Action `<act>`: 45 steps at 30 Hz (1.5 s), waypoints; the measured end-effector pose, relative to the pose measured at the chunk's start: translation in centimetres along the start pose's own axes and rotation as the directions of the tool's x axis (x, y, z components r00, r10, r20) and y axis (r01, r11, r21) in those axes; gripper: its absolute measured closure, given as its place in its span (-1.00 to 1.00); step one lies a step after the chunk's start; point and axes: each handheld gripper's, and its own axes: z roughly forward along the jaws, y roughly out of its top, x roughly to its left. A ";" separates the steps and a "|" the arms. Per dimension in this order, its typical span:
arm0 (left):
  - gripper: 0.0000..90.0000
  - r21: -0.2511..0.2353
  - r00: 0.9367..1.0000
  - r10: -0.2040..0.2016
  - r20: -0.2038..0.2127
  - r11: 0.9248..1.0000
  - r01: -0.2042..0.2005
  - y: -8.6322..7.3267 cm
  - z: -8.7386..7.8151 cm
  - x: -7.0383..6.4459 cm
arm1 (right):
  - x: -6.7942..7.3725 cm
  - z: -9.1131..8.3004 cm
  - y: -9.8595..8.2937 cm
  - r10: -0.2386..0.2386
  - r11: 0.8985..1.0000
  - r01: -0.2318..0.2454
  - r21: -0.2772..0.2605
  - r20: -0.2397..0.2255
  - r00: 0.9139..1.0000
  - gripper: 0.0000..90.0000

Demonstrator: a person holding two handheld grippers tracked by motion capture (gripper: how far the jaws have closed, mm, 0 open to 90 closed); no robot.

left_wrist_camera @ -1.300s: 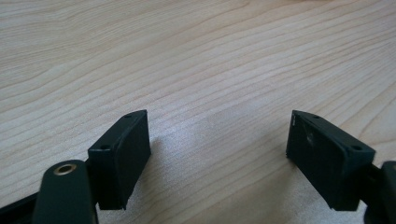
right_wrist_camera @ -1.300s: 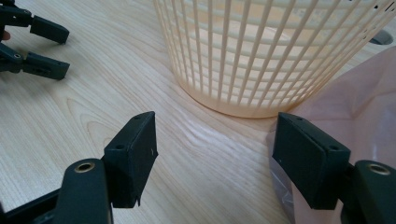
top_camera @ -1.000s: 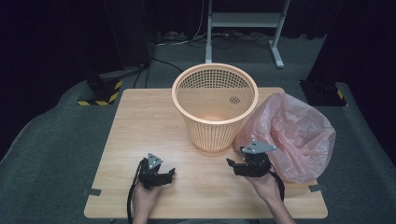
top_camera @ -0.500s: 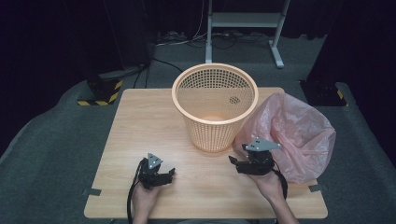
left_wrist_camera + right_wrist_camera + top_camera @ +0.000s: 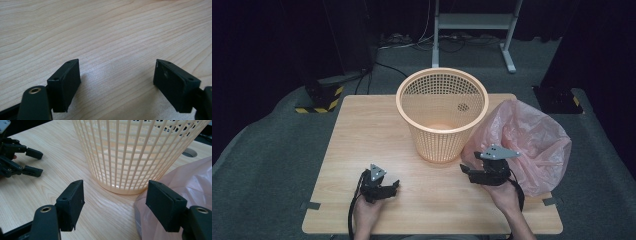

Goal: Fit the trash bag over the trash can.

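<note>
An orange mesh basket stands upright in the middle of the wooden table. A crumpled pink plastic bag lies at its right, touching its side. My right gripper is open, low over the table between the basket's base and the bag. In the right gripper view the basket fills the space ahead of the right gripper, and the bag sits by the right-hand jaw. My left gripper rests open near the front left, and in its own view the left gripper has only bare wood between the jaws.
The table's front edge is close behind both hands. Beyond the far edge are a white metal stand, cables, and a yellow-and-black striped block on the grey floor. The left gripper lies at the upper left of the right gripper view.
My right gripper has shifted slightly to the right and away from the person, nearer the pink bag. The left gripper has stayed put.
</note>
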 end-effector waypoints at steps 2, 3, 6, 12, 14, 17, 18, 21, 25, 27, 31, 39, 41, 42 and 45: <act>-0.52 0.000 1.000 -0.001 0.000 1.000 0.001 0.0 0.0 0.0 | -0.1 -0.4 0.1 0.001 1.000 -0.001 -0.012 0.002 1.000 -0.32; -0.52 0.000 1.000 0.000 0.000 1.000 0.000 0.0 0.0 0.0 | -0.2 -0.6 0.2 0.005 1.000 -0.005 -0.017 0.004 1.000 -0.31; -0.52 0.000 1.000 0.002 0.000 1.000 -0.002 0.0 0.0 0.0 | -0.6 -1.0 0.2 0.014 1.000 -0.014 -0.022 0.013 1.000 -0.31; -0.52 0.000 1.000 0.002 0.000 1.000 -0.002 0.0 0.0 0.0 | -1.2 -1.4 0.2 0.030 0.999 -0.029 -0.031 0.018 0.999 -0.30; -0.52 0.000 1.000 0.002 0.000 1.000 -0.002 0.0 0.0 0.0 | -1.4 -1.5 0.2 0.031 0.999 -0.031 -0.032 0.018 0.999 -0.30; -0.52 0.000 1.000 0.000 0.000 1.000 0.000 0.0 0.0 0.0 | -1.6 -1.8 0.4 0.035 0.999 -0.035 -0.034 0.027 0.999 -0.30; -0.52 0.000 1.000 0.002 0.000 1.000 -0.002 0.0 0.0 0.0 | -1.7 -1.9 0.5 0.036 0.999 -0.035 -0.038 0.030 0.999 -0.30; -0.52 0.000 1.000 0.000 0.000 1.000 0.000 0.0 0.0 0.0 | -2.0 -2.4 0.7 0.041 0.998 -0.039 -0.046 0.044 0.998 -0.30; -0.52 0.000 1.000 0.000 0.000 1.000 0.000 0.0 0.0 0.0 | -2.5 -2.8 0.8 0.054 0.997 -0.050 -0.052 0.060 0.997 -0.29; -0.52 0.000 1.000 0.002 0.000 1.000 -0.002 0.0 0.0 0.0 | -2.6 -3.1 0.8 0.064 0.997 -0.061 -0.055 0.062 0.996 -0.29; -0.52 0.000 1.000 0.000 0.000 1.000 0.000 0.0 0.0 0.0 | -3.1 -3.6 0.7 0.072 0.996 -0.067 -0.056 0.079 0.994 -0.29; -0.52 0.000 1.000 0.002 0.000 1.000 -0.002 0.0 0.0 0.0 | -4.4 -4.5 1.0 0.078 0.996 -0.071 -0.063 0.128 0.989 -0.29; -0.52 0.000 1.000 0.000 -0.002 1.000 0.000 0.0 0.0 0.0 | -4.7 -4.7 1.1 0.081 0.995 -0.073 -0.067 0.137 0.987 -0.29; -0.52 0.000 1.000 0.000 -0.002 1.000 0.000 0.0 0.0 0.0 | -4.9 -4.8 1.2 0.080 0.995 -0.072 -0.065 0.141 0.987 -0.29; -0.52 0.000 1.000 0.000 -0.002 1.000 0.000 0.0 0.0 0.0 | -5.3 -5.1 1.4 0.083 0.995 -0.073 -0.066 0.157 0.984 -0.29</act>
